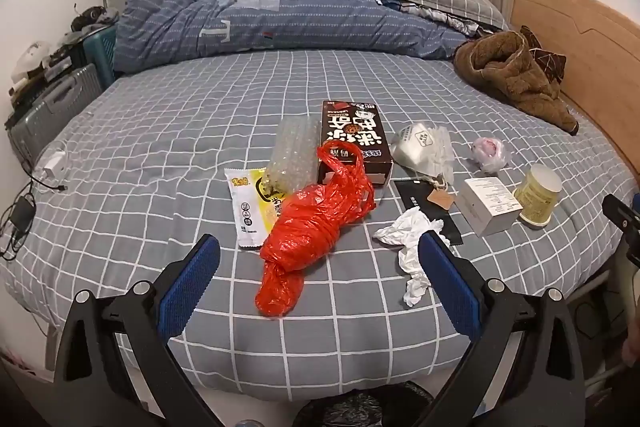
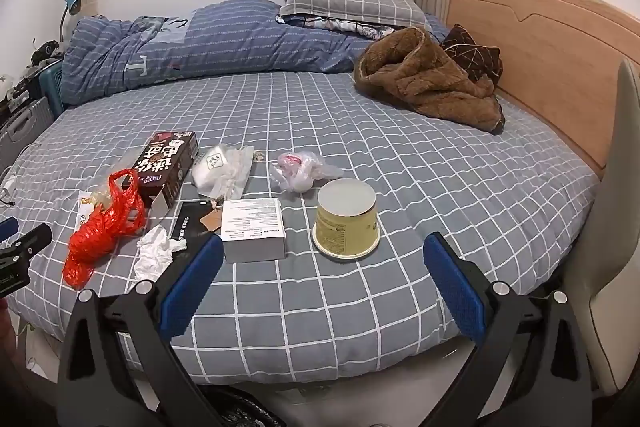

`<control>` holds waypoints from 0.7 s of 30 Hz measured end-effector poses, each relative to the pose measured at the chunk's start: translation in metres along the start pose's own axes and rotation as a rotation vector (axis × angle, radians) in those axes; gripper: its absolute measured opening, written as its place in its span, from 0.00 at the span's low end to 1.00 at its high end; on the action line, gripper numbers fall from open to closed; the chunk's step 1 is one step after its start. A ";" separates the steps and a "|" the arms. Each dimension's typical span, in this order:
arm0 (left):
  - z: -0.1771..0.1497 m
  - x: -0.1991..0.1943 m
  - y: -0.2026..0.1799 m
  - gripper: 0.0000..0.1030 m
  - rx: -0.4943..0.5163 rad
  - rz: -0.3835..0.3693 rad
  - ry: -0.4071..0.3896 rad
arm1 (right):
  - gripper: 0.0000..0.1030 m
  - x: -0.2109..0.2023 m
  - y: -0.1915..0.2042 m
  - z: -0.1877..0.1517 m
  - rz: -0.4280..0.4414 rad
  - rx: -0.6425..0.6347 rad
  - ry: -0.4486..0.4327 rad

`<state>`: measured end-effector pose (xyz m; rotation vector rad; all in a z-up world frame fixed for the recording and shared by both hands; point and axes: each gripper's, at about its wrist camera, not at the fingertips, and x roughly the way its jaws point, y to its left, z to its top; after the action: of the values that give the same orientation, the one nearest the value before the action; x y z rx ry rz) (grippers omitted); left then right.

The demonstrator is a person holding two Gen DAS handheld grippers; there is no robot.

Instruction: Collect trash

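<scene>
The wide bed with its grey, white-checked sheet (image 1: 200, 131) carries all the trash in a loose cluster near the front edge, and nothing has been gathered yet. Largest is the dark brown printed snack carton (image 1: 354, 141), lying flat with a sheet of clear bubble wrap (image 1: 294, 153) against its left side; just in front sprawls the crumpled red plastic bag (image 1: 312, 231), partly covering a white-and-yellow snack wrapper (image 1: 250, 209). To the right sit a small white cardboard box (image 2: 253, 229), an upturned pale yellow paper cup (image 2: 346, 223), a silvery pouch in clear film (image 2: 222, 169), a knotted clear bag with something pink inside (image 2: 298, 169) and a crumpled white tissue (image 1: 410, 251). The left gripper (image 1: 318, 255) and right gripper (image 2: 322, 259) both hang spread wide and empty above the near edge. The red bag is likely slippery and soft, so a shallow pinch could catch only a fold and let it slide out; the sheet itself may bunch into the jaws.
</scene>
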<state>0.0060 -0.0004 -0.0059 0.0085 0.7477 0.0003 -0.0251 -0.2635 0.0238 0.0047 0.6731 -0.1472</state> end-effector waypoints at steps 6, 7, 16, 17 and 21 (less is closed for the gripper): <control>-0.001 0.002 0.001 0.94 0.003 0.008 0.009 | 0.93 0.002 0.004 0.001 0.009 -0.002 0.001; -0.001 0.003 0.002 0.94 0.003 0.008 0.012 | 0.93 0.002 0.004 0.001 0.011 -0.002 0.002; -0.002 0.005 0.003 0.94 0.000 0.014 0.018 | 0.93 0.003 0.004 -0.002 0.020 -0.004 0.000; -0.002 0.005 0.003 0.94 0.000 0.014 0.018 | 0.93 0.003 0.005 -0.001 0.021 -0.004 0.001; -0.002 0.005 0.003 0.94 0.000 0.013 0.018 | 0.93 0.002 0.003 0.000 0.023 0.000 -0.003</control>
<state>0.0085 0.0023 -0.0110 0.0132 0.7657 0.0124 -0.0227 -0.2604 0.0222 0.0122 0.6703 -0.1254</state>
